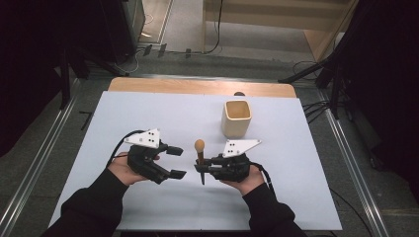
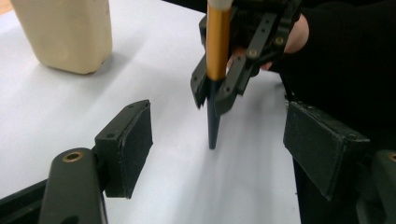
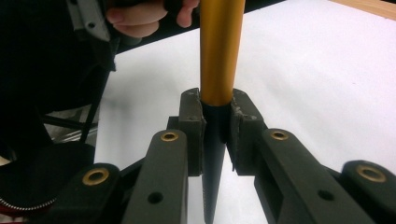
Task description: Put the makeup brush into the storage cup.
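High view shows our right gripper clamped on the upright makeup brush with gold ferrule, black tapered handle and tan tuft, left gripper wide and empty beside it; we judge a handover done, next carrying it to the cream square-mouthed cup.

Makeup brush upright at desk centre
Tan rounded tip on top, gold ferrule, black tapered handle pointing down; stands near seven o'clock of the cream cup.

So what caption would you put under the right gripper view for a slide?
Right gripper clamped on an upright makeup brush where gold ferrule meets black handle, above the white table.
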